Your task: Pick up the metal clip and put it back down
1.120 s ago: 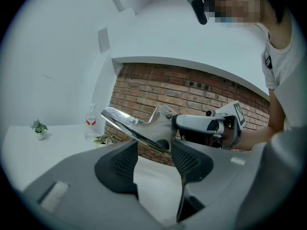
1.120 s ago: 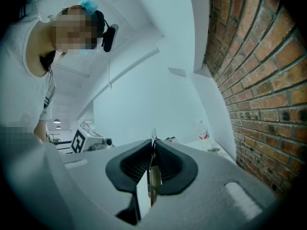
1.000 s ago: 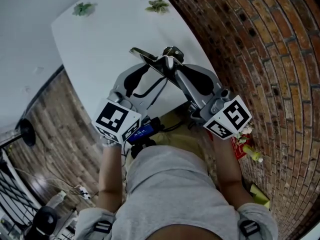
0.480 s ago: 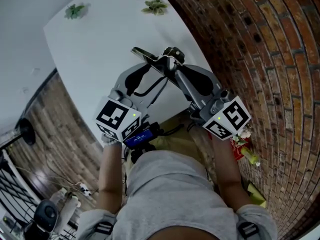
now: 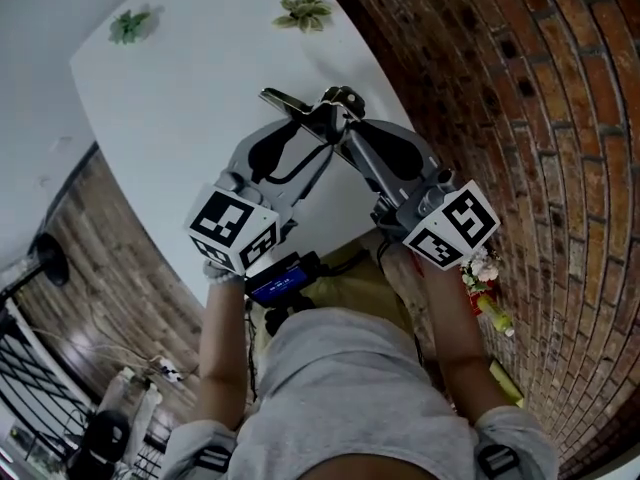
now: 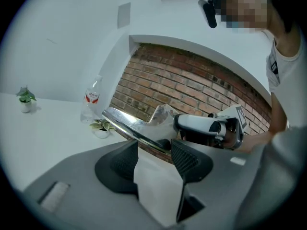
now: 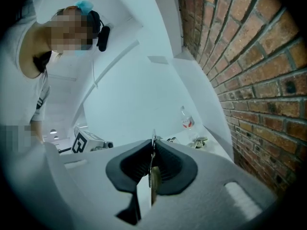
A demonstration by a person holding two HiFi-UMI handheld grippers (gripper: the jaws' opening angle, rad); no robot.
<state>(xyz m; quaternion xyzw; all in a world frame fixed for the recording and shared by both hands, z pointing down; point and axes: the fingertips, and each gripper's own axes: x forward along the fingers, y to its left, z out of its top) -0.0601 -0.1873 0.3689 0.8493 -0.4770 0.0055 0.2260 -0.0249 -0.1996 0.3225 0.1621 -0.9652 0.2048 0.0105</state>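
Note:
The metal clip [image 5: 300,107] is a shiny, long-handled clamp held in the air above the white table [image 5: 190,88]. My right gripper [image 5: 343,126] is shut on it. In the right gripper view, the clip's [image 7: 153,176] thin edge stands upright between the pressed pads of the right gripper [image 7: 152,159]. My left gripper [image 5: 308,131] meets it from the left with its jaws wide apart. In the left gripper view, the clip [image 6: 136,126] lies slantwise across the tips of the left gripper [image 6: 154,150], and neither pad visibly presses on it. The right gripper [image 6: 206,126] shows behind it.
Two small potted plants [image 5: 130,25] [image 5: 303,11] stand at the table's far end, with a clear bottle [image 6: 91,102] near them. A brick wall [image 5: 520,88] runs close along the right. Small items [image 5: 485,288] lie on the floor by it. The wooden floor [image 5: 110,228] is at the left.
Both grippers and the clip have shifted slightly up and away in the head view. The right gripper's hold and the left gripper's wide jaws look unchanged.

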